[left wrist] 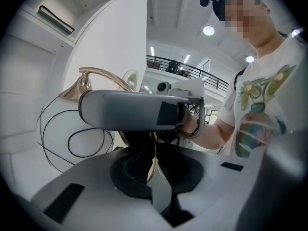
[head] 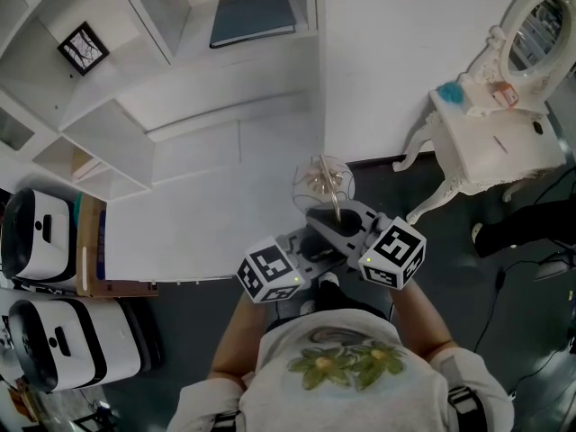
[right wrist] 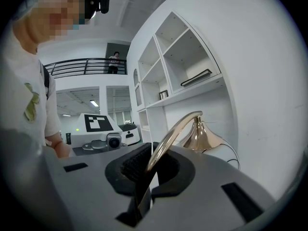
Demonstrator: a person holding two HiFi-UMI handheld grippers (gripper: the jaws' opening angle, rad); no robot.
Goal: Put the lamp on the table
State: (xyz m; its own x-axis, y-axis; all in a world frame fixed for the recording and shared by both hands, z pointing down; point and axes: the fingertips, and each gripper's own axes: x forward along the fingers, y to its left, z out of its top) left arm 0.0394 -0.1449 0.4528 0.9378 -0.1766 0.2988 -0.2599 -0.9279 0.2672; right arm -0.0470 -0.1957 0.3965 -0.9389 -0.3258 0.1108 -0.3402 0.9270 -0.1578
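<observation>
Two grippers share one hold: the left gripper (left wrist: 153,166) and the right gripper (right wrist: 147,171) both pinch the thin gold stem (right wrist: 178,126) of the lamp (head: 322,180), probably so that it cannot swing or tip while carried. Each pair of jaws is narrowed to a slit on that stem. The lamp hangs in the air by the right edge of the white counter (head: 207,214), not yet set down.
</observation>
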